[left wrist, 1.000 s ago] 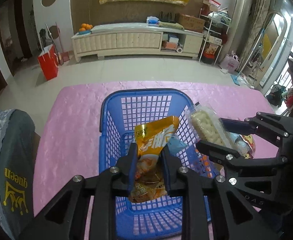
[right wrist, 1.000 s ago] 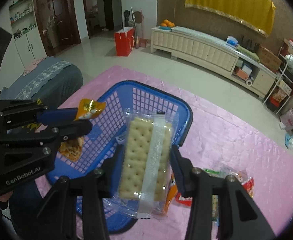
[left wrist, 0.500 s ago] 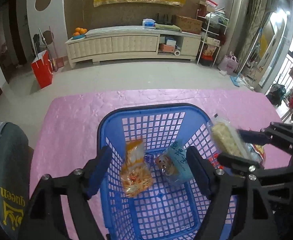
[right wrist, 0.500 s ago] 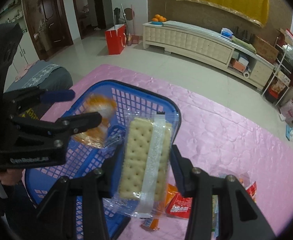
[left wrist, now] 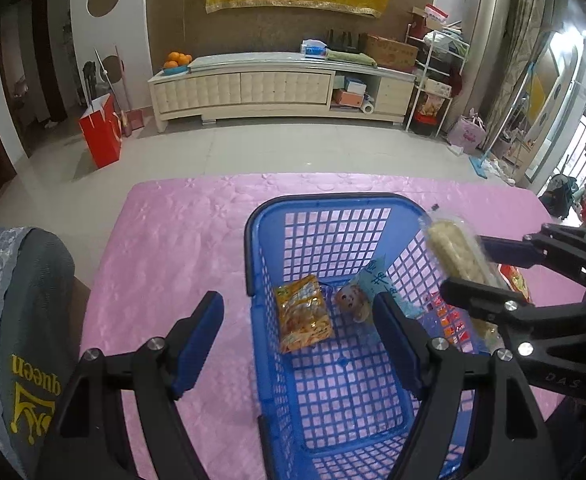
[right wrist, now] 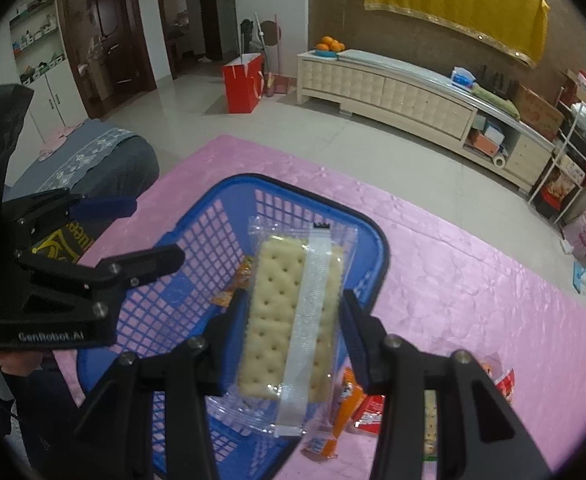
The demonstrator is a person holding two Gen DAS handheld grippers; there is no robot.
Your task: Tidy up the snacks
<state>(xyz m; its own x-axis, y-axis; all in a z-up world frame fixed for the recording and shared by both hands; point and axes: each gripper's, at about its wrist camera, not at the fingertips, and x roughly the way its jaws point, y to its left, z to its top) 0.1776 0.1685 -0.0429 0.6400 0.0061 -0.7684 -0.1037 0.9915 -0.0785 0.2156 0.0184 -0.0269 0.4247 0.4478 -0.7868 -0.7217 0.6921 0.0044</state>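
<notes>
A blue plastic basket point(left wrist: 305, 212) stands on the pink tablecloth; it also shows in the right wrist view point(right wrist: 197, 248). Inside lie an orange snack packet point(left wrist: 303, 318) and a light blue packet point(left wrist: 377, 284). My left gripper point(left wrist: 299, 340) is open and empty above the basket's near left side. My right gripper point(right wrist: 295, 320) is shut on a clear pack of crackers point(right wrist: 293, 316) and holds it above the basket's right rim; the pack also shows in the left wrist view point(left wrist: 457, 256).
Several loose snack packets point(right wrist: 369, 400) lie on the tablecloth point(right wrist: 473, 280) right of the basket. A grey chair back point(left wrist: 21, 320) stands at the table's left. A cream cabinet point(left wrist: 277, 84) and a red bag point(left wrist: 101, 136) are across the floor.
My left gripper opened and let the orange packet fall into the basket, then drew back. My right gripper kept the cracker pack and moved closer over the basket.
</notes>
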